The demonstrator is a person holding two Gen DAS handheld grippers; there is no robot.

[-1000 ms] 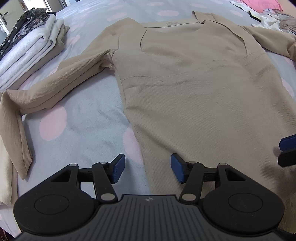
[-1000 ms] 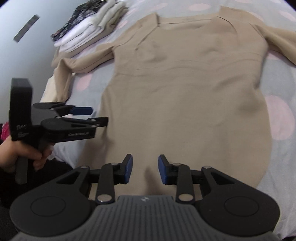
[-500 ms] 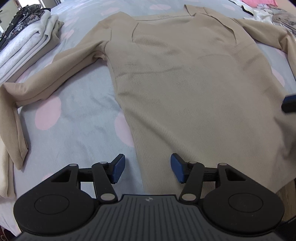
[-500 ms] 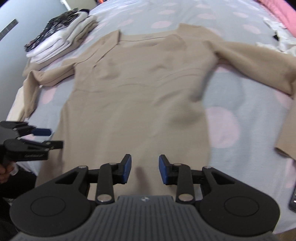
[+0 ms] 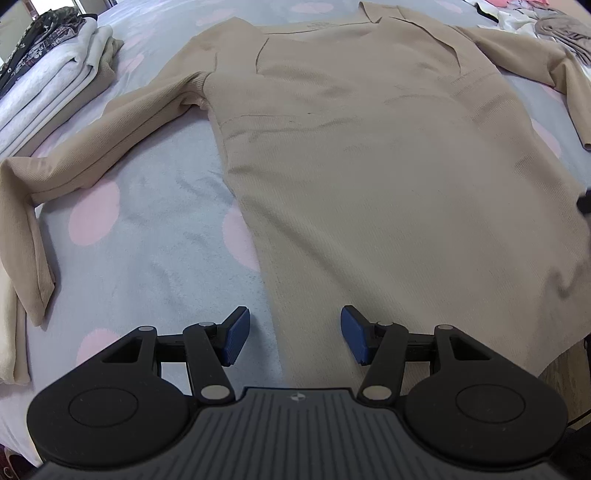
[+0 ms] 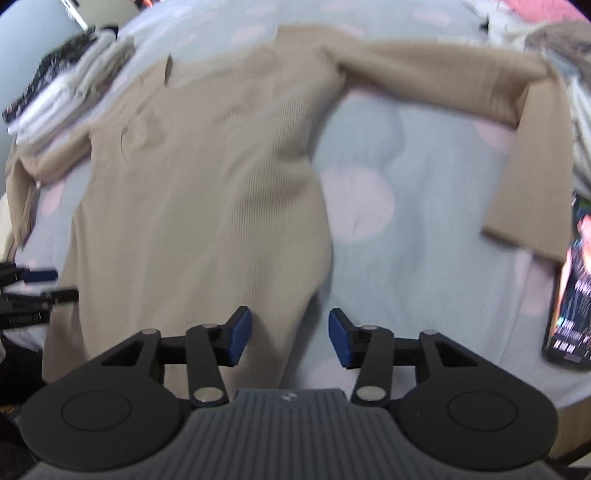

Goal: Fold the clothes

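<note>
A beige long-sleeved knit dress (image 5: 369, 177) lies flat on the bed, collar at the far end, both sleeves spread and bent at the elbow. My left gripper (image 5: 293, 338) hovers open over the dress's lower left edge, nothing between its blue pads. In the right wrist view the same dress (image 6: 207, 206) fills the left half, blurred. My right gripper (image 6: 290, 338) is open above the dress's lower right edge. The left gripper (image 6: 33, 291) shows at the left border there. The right sleeve (image 6: 532, 162) hangs down toward a phone.
A stack of folded clothes (image 5: 48, 81) sits at the far left of the grey bedsheet (image 5: 147, 229) with pink dots. Loose garments (image 5: 546, 22) lie at the far right corner. A phone (image 6: 570, 295) with a lit screen rests near the bed's right edge.
My right gripper has swung right, from over the dress's middle to its right edge, and its jaws have widened. The left gripper has shifted slightly and stays open.
</note>
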